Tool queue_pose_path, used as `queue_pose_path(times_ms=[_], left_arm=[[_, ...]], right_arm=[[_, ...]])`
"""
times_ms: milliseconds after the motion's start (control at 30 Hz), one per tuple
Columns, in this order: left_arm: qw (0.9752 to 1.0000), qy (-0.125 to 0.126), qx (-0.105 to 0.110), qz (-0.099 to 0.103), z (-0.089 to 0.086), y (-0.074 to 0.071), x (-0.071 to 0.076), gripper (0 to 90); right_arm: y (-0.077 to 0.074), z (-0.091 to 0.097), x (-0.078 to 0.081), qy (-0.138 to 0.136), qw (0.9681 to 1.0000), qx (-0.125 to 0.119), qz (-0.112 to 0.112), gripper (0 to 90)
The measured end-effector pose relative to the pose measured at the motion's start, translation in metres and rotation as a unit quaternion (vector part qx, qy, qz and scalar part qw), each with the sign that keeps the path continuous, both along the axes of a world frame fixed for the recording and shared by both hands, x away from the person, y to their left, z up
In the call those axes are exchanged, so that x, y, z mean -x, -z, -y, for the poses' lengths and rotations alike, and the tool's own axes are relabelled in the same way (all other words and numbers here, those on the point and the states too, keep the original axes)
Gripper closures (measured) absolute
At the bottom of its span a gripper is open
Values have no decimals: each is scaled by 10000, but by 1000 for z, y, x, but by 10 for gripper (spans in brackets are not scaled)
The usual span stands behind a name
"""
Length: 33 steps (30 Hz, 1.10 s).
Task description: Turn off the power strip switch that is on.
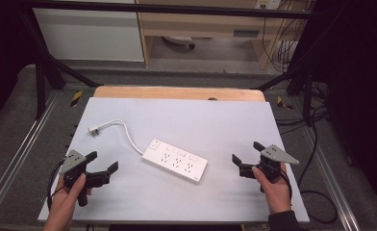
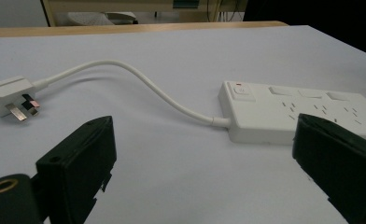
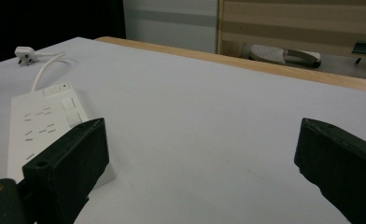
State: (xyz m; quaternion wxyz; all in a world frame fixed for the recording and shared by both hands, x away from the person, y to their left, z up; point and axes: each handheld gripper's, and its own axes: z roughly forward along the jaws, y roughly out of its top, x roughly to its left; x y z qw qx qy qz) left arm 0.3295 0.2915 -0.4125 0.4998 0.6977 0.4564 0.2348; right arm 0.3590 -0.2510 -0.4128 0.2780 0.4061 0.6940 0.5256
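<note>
- On the pale grey surface [image 1: 177, 202], near its middle, a white power strip [image 1: 175, 160] lies flat and slantwise, with its sockets facing up.
- From the strip's far-left end, a white cable [image 1: 129, 134] curves away to a white 3-pin plug [image 1: 94, 129], which lies on its side well apart from the strip.
- At the cable end of the strip, the left gripper view shows a rocker switch [image 2: 242, 91] with a small red mark above it; no brand, label or lettering can be read on the strip or the plug.
- At the near left of the surface, the left hand-held gripper [image 1: 101, 166] is held in the person's left hand [image 1: 67, 197]; its jaws are spread wide with nothing between them, and it points toward the strip without touching it.
- At the near right, the right hand-held gripper [image 1: 246, 157] is held in the right hand [image 1: 274, 188]; its jaws are likewise wide apart and hold nothing, and it sits near the strip's end but apart from it.
- Beyond the grey sheet, a wooden edge [image 1: 177, 92] of the surface shows at the far side.
</note>
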Motion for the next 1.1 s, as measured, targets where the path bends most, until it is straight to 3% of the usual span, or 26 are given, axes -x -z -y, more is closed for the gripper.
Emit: queue_pose_path(times_ms=[733,1100], left_arm=[[9999,79,-70,-40,4,2,-1,65],[9999,90,-70,-29,4,1,0,64]], right_arm=[[-27,-45,-3,-375,9991,150,161,37],[-33,-76,-7,-759,9965,314,145,43]])
